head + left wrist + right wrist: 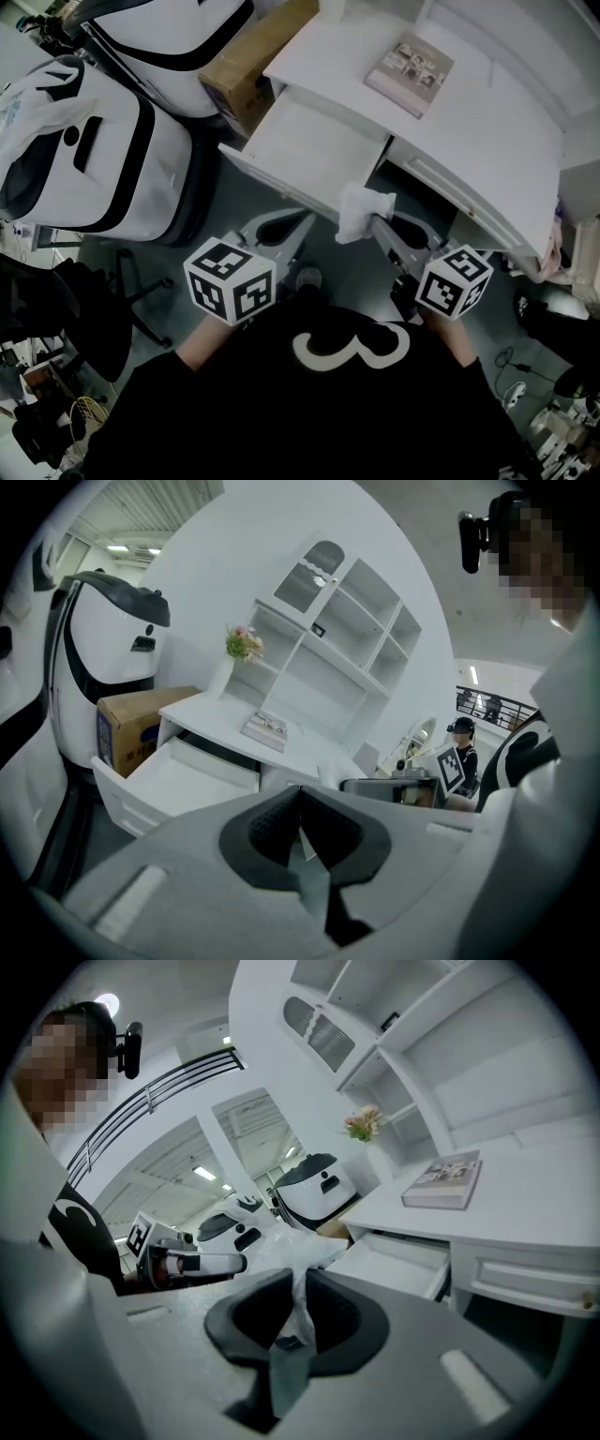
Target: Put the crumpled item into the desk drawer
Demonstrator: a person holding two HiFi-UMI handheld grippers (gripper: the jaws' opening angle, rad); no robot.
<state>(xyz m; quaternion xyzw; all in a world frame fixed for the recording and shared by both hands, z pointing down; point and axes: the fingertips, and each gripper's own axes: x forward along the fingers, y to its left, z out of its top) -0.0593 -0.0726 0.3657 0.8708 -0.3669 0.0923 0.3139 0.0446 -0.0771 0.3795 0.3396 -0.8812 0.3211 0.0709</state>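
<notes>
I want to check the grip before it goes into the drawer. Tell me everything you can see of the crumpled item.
The crumpled item is a white, thin, slightly translucent wad that looks like plastic film or tissue. One gathered fold is pinched between the pads of the right gripper, and the rest bunches out loosely past the jaw tips. It is held in the air by the front corner of the open drawer, not yet inside it. Whether it brushes the drawer front cannot be told.

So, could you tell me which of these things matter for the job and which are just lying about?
For the job: crumpled item, held in the right gripper; open desk drawer.
Lying about: book on the desktop; cardboard box; white bag; flowers.
</notes>
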